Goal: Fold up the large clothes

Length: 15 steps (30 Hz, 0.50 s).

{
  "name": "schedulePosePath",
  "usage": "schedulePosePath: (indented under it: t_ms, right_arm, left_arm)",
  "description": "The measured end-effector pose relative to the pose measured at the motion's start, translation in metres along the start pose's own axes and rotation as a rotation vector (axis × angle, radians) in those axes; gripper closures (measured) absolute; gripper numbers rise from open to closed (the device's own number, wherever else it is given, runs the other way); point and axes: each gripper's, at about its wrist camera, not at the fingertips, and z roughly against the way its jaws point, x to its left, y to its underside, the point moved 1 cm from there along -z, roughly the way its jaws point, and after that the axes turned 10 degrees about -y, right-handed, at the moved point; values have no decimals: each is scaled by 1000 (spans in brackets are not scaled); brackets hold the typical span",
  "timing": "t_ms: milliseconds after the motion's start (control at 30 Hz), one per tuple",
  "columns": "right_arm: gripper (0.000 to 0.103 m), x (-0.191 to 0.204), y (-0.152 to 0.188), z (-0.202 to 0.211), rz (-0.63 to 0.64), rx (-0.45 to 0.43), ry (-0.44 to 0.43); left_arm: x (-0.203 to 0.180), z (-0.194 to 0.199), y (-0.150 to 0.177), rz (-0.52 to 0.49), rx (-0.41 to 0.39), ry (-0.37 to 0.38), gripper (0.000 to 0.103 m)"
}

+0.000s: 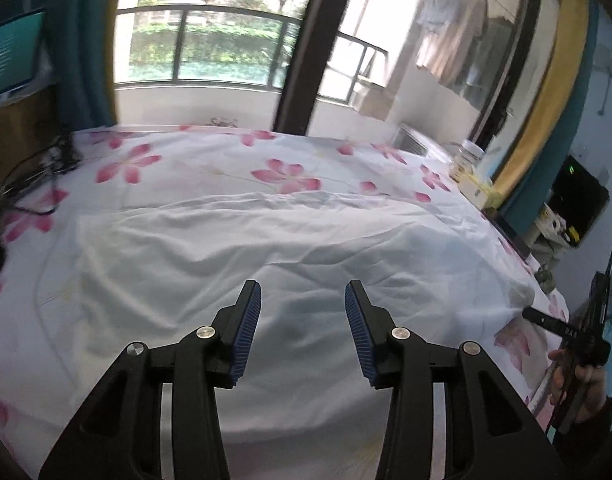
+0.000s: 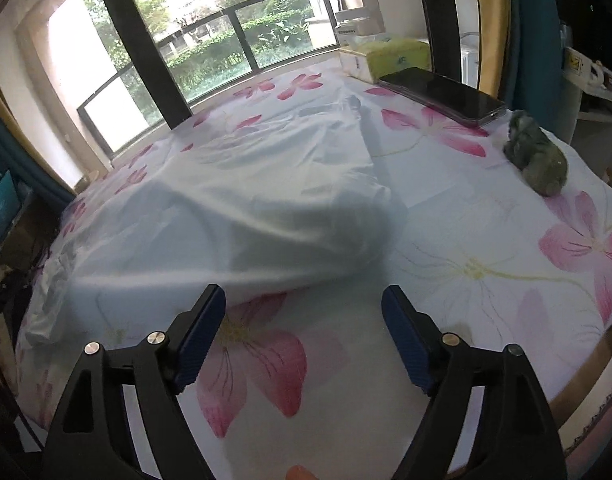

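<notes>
A large white garment [image 1: 274, 248] lies rumpled on a table covered by a white cloth with pink flowers [image 1: 126, 164]. My left gripper [image 1: 302, 292] hovers above the garment's middle, jaws apart, nothing between its blue pads. In the right wrist view the same garment [image 2: 242, 204] lies in soft folds ahead and to the left. My right gripper [image 2: 304, 294] stands wide open just short of the garment's near edge, over a pink flower, holding nothing. At the right edge of the left wrist view, the right gripper [image 1: 545, 320] and the hand holding it sit by the garment's right corner.
A dark phone [image 2: 441, 92], a yellow-green tissue box [image 2: 389, 58] and a green stone figure [image 2: 539, 164] sit at the table's far right. Cables [image 1: 46, 172] lie at the left edge. A window with a railing [image 1: 210, 44] stands behind the table.
</notes>
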Motion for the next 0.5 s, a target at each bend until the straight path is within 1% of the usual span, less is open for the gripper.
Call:
schedulePosePath:
  t_ms: [100, 167, 233, 300, 500]
  right_arm:
    - [16, -4, -5, -3, -40, -23, -36]
    - [10, -6, -8, -5, -77, -45, -68]
    - [9, -6, -12, -10, -107, -64, -102]
    - [7, -3, -16, -14, -120, -75, -109]
    - [7, 7, -31, -33, -123, -51, -149]
  left_arm:
    - [-20, -13, -5, -31, 11, 23, 57]
    - [-31, -25, -8, -46, 21, 27, 56]
    - [-41, -39, -9, -49, 37, 21, 56]
    - [-46, -51, -10, -44, 52, 11, 56]
    - [-56, -78, -14, -66, 92, -11, 56]
